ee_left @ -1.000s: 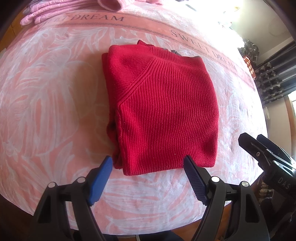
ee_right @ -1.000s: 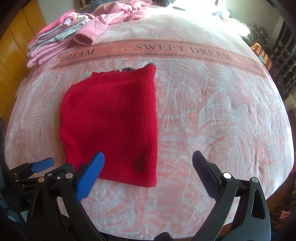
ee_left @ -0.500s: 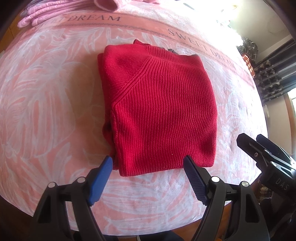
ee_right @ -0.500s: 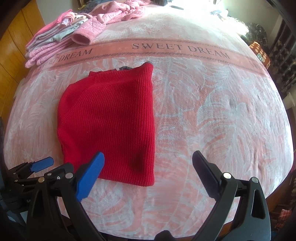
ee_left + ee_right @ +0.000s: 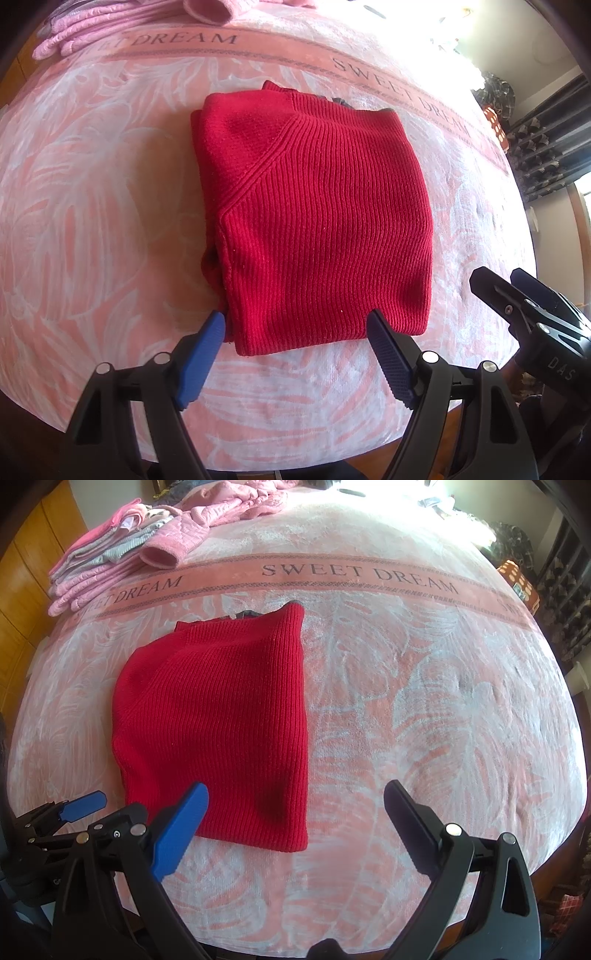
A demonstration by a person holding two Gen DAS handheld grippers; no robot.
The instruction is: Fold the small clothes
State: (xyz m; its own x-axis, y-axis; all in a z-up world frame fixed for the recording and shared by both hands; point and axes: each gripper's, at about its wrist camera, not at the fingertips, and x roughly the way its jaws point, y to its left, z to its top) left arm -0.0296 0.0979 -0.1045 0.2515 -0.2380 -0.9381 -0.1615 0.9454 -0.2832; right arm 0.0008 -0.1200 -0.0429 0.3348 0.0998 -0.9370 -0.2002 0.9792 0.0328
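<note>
Sweater: I see the red sweater (image 5: 317,221) folded flat on the bed (image 5: 424,686).
Left gripper (image 5: 295,350): my fingers spread wide, empty, at its near hem.
Right gripper (image 5: 295,812): wide apart, empty.

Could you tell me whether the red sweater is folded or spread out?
Folded: the red sweater lies as a compact rectangle, layered edges at its left side.

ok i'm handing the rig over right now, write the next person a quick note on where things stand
Left gripper: open, empty, at the near edge of the red sweater.
Right gripper: open, empty, over the sweater's near right corner.
Red sweater lies folded into a compact rectangle on the pink blanket; a bit of grey shows at its far edge.
Folded pink clothes are stacked at the far left; a loose pink garment lies beside them, probably next.
Left: perhaps one more fold, or move the sweater to the stack.
</note>
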